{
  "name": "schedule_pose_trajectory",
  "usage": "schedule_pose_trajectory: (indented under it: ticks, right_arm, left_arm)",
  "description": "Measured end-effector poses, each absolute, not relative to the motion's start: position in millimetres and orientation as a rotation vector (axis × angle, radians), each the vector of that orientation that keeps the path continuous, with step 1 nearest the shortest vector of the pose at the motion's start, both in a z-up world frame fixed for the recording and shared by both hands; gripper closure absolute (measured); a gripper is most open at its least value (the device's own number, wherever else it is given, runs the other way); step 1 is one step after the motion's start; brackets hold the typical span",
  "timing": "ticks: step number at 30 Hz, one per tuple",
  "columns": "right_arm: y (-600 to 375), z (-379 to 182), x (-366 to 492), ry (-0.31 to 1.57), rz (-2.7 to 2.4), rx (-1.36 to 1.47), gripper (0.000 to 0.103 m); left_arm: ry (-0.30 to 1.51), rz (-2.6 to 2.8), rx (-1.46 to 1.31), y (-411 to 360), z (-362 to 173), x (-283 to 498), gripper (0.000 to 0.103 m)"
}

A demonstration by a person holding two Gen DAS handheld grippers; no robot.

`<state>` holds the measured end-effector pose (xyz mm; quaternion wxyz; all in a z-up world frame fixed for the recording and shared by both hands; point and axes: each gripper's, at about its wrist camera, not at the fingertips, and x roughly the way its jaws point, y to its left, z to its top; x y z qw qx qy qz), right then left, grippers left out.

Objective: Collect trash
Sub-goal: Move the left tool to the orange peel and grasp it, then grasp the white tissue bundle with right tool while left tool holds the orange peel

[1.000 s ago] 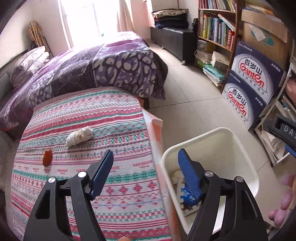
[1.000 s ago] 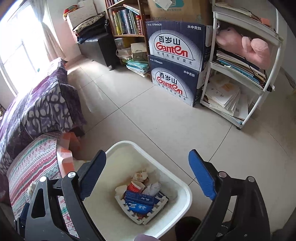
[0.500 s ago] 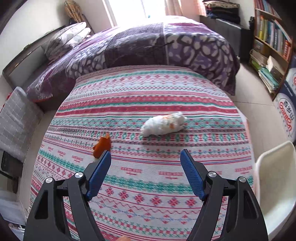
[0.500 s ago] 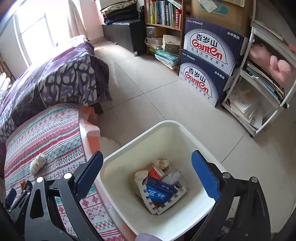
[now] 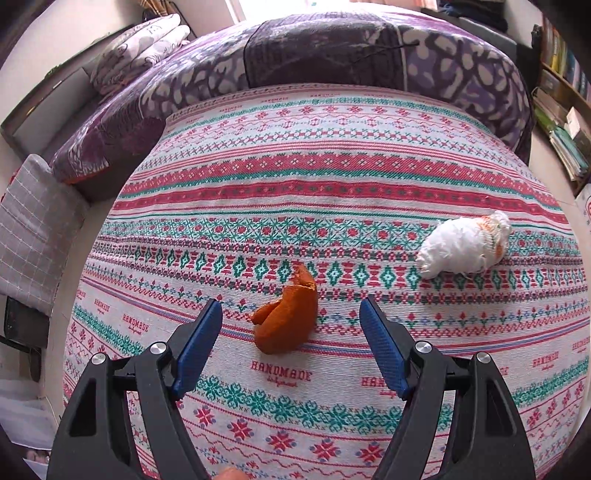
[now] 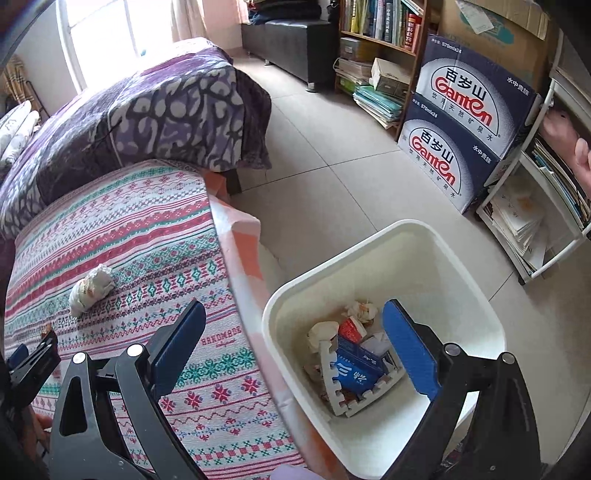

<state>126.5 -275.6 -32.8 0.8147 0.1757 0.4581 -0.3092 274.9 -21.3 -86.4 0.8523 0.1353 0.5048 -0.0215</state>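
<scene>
Orange peel (image 5: 286, 319) only left view; bin (image 6: 461, 236) only right.

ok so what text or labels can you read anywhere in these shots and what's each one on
"HANDMADE": woven repeatedly into the striped cloth.
"Ganten": red brand on the two stacked blue boxes, with Chinese characters above it.
"570ml×24": small print on the upper box, only just legible.
Blue packet in the white bin: white marks, not readable.
Book spines on the bookshelf: too small to read.
</scene>
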Motion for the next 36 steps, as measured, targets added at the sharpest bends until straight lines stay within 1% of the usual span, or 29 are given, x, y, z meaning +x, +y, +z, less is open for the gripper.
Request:
schedule_pose_trajectory:
  ticks: [2,3,4,5,7,8,12,16,25,28,32,36]
  right_arm:
    - [-268.9,-36.6,132.4,0.987,-0.637,0.372,0.011]
    - [-265.0,-38.7,135.7,0.995,-0.626,0.372,0.011]
    - [-261.3,-40.8,139.0,1.003,-0.616,0.373,0.011]
    - [-258.7,-42.0,141.9,1.008,-0.608,0.376,0.011]
    - [-251.4,-46.7,148.2,1.021,-0.586,0.392,0.011]
    - [-247.6,-48.6,150.8,1.026,-0.576,0.400,0.011]
    - [-231.5,-56.6,161.7,1.046,-0.525,0.427,0.011]
    - [-211.4,-62.9,178.5,1.053,-0.498,0.400,0.011]
    - [-155.6,-69.5,233.4,0.976,-0.383,0.392,0.011]
    - [-138.6,-73.5,254.6,0.969,-0.333,0.295,0.008]
    - [-125.1,-84.7,273.5,0.973,-0.323,0.178,0.008]
    - [-122.1,-95.7,285.4,1.000,-0.275,0.177,0.008]
  left_arm:
    - [1.078,-0.069,0.268,-13.4,-93.2,280.7,0.043]
    - [1.089,-0.091,0.254,-10.1,-96.0,283.1,0.047]
    - [1.096,-0.114,0.237,-7.2,-97.4,284.6,0.057]
    - [1.094,-0.130,0.222,-5.7,-97.2,285.0,0.061]
    - [1.098,-0.147,0.200,-1.6,-96.4,285.7,0.063]
    - [1.097,-0.156,0.192,0.7,-96.1,285.2,0.067]
    - [1.091,-0.155,0.178,11.3,-90.9,283.6,0.069]
    - [1.079,-0.106,0.121,30.4,-74.6,282.4,0.069]
    - [1.017,-0.101,0.003,58.5,-28.4,276.0,0.069]
    - [1.015,-0.105,-0.014,63.6,-23.6,276.0,0.069]
    - [1.026,-0.094,-0.012,69.0,-26.1,277.2,0.069]
    - [1.039,-0.083,-0.004,73.5,-31.6,277.9,0.069]
